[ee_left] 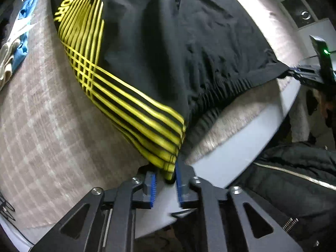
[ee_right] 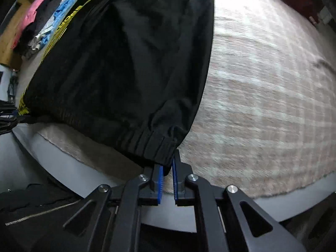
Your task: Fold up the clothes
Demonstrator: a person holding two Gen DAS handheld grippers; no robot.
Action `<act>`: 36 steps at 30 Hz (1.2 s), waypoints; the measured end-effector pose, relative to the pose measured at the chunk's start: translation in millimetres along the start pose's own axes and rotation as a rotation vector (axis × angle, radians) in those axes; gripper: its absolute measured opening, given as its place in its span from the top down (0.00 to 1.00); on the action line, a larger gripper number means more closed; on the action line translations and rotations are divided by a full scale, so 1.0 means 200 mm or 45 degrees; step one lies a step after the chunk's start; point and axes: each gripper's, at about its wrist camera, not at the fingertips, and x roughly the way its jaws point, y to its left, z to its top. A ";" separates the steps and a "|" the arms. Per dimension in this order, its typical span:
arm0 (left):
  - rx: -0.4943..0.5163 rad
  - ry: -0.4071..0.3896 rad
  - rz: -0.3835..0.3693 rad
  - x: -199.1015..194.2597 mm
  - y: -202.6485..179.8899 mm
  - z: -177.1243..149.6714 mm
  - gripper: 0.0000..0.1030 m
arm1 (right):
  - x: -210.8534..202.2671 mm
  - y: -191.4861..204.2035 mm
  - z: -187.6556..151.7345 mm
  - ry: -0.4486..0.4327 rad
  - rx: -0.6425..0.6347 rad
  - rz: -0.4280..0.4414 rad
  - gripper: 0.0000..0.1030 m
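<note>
A black jacket (ee_left: 163, 48) with yellow stripes and a ribbed hem lies stretched over a beige checked cover on the bed. My left gripper (ee_left: 164, 175) is shut on the jacket's yellow-striped bottom corner, at the bed's near edge. My right gripper (ee_right: 167, 168) is shut on the other bottom corner of the black jacket (ee_right: 117, 67), at the ribbed hem. In the left wrist view the right gripper (ee_left: 294, 72) shows at the far right, pulling the hem taut. The jacket's collar end runs out of the top of both views.
The beige checked cover (ee_right: 262, 94) spreads wide to the right of the jacket. A blue and white garment (ee_left: 20, 40) lies at the far left. Pink, dark and blue clothes (ee_right: 40, 21) are piled at the back. A person's black zipped coat (ee_left: 294, 174) is near the bed's white edge.
</note>
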 end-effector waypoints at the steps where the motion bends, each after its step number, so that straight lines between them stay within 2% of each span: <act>1: 0.027 -0.019 0.024 -0.03 -0.01 -0.03 0.82 | -0.02 0.01 0.00 -0.004 -0.012 -0.001 0.82; 3: 0.065 -0.048 0.067 -0.08 -0.02 -0.09 0.76 | -0.07 0.02 -0.01 -0.015 -0.041 0.010 0.82; 5: 0.075 -0.055 0.090 -0.11 -0.01 -0.13 0.76 | -0.12 0.04 -0.02 -0.025 -0.070 0.022 0.76; 6: 0.072 -0.061 0.108 -0.12 -0.01 -0.15 0.76 | -0.14 0.05 -0.02 -0.031 -0.085 0.027 0.69; 7: 0.069 -0.075 0.118 -0.13 0.00 -0.16 0.77 | -0.17 0.05 -0.02 -0.036 -0.100 0.033 0.68; 9: 0.069 -0.120 0.109 -0.16 -0.01 -0.16 0.77 | -0.22 0.07 -0.03 -0.047 -0.129 0.045 0.66; 12: 0.088 -0.205 0.065 -0.23 -0.09 -0.12 0.77 | -0.29 0.09 -0.04 -0.063 -0.172 0.062 0.58; 14: 0.125 -0.244 0.017 -0.25 -0.17 -0.04 0.77 | -0.34 0.08 -0.03 -0.081 -0.180 0.083 0.58; 17: 0.235 -0.293 -0.027 -0.24 -0.39 0.09 0.77 | -0.43 -0.07 0.15 -0.165 -0.123 0.100 0.58; 21: 0.385 -0.325 -0.076 -0.11 -0.75 0.25 0.76 | -0.46 -0.20 0.42 -0.285 -0.133 0.073 0.58; 24: 0.407 -0.338 -0.123 0.02 -0.96 0.41 0.76 | -0.33 -0.33 0.69 -0.285 -0.157 0.057 0.58; 26: 0.447 -0.340 -0.107 0.11 -1.10 0.50 0.76 | -0.23 -0.38 0.85 -0.270 -0.162 0.052 0.58; 28: 0.484 -0.344 -0.052 0.19 -1.23 0.58 0.76 | -0.18 -0.44 0.98 -0.269 -0.179 0.076 0.58; 31: 0.476 -0.340 0.068 0.30 -1.32 0.69 0.76 | -0.13 -0.51 1.14 -0.282 -0.218 0.084 0.58; 33: 0.431 -0.328 0.084 0.34 -1.33 0.75 0.78 | -0.09 -0.55 1.25 -0.292 -0.222 0.097 0.57; 34: 0.406 -0.328 0.077 0.35 -1.33 0.78 0.81 | -0.06 -0.57 1.31 -0.298 -0.218 0.112 0.55; 35: 0.381 -0.332 0.071 0.36 -1.33 0.79 0.91 | -0.04 -0.59 1.36 -0.304 -0.208 0.121 0.55; 36: 0.344 -0.338 0.065 0.36 -1.32 0.81 0.93 | -0.02 -0.60 1.40 -0.310 -0.197 0.128 0.55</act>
